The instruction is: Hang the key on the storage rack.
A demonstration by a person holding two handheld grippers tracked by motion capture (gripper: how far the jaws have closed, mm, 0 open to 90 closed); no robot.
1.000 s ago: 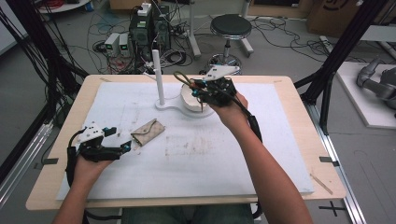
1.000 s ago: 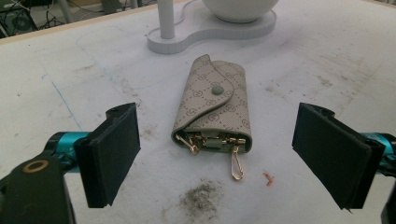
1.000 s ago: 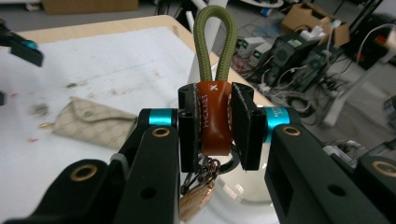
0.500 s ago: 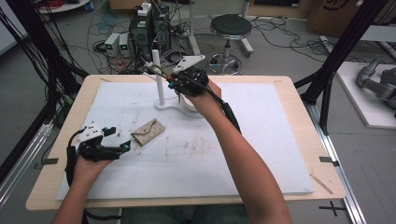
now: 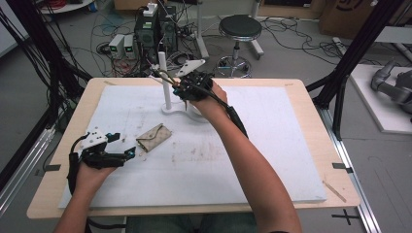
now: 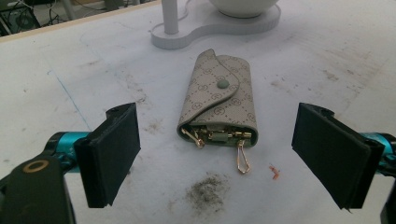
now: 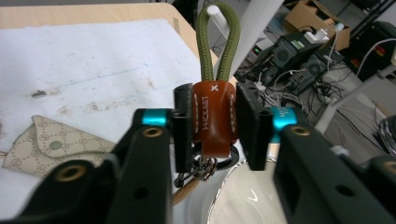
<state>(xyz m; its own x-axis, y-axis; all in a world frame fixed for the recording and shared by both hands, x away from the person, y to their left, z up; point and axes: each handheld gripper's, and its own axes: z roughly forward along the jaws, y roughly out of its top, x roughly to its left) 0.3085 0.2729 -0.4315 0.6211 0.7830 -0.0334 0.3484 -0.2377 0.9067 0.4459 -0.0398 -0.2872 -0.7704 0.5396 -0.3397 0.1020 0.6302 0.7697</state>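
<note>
In the right gripper view, an olive cord keychain [image 7: 215, 51] with a brown leather tab [image 7: 212, 112] sits between the pads of my right gripper [image 7: 215, 128]. Its loop reaches up around the white post [image 7: 215, 9]. The jaws have just been opening, and the pads still touch the tab's edges. From above, my right gripper [image 5: 170, 77] is level with the top of the post [image 5: 165, 80]. A beige patterned key pouch [image 5: 153, 137] lies flat on the table. My left gripper [image 5: 122, 144] rests before it, open, with the pouch [image 6: 219, 102] ahead between its spread pads.
The post stands on a white stand base [image 5: 177, 110] that also carries a white bowl [image 7: 233, 196]. A white mat [image 5: 272, 145] covers the wooden table [image 5: 320, 121]. Computers, cables and a stool stand on the floor beyond the far edge.
My right hand has swung left from over the bowl to the post, carrying the keychain. The left hand and the pouch have stayed put.
</note>
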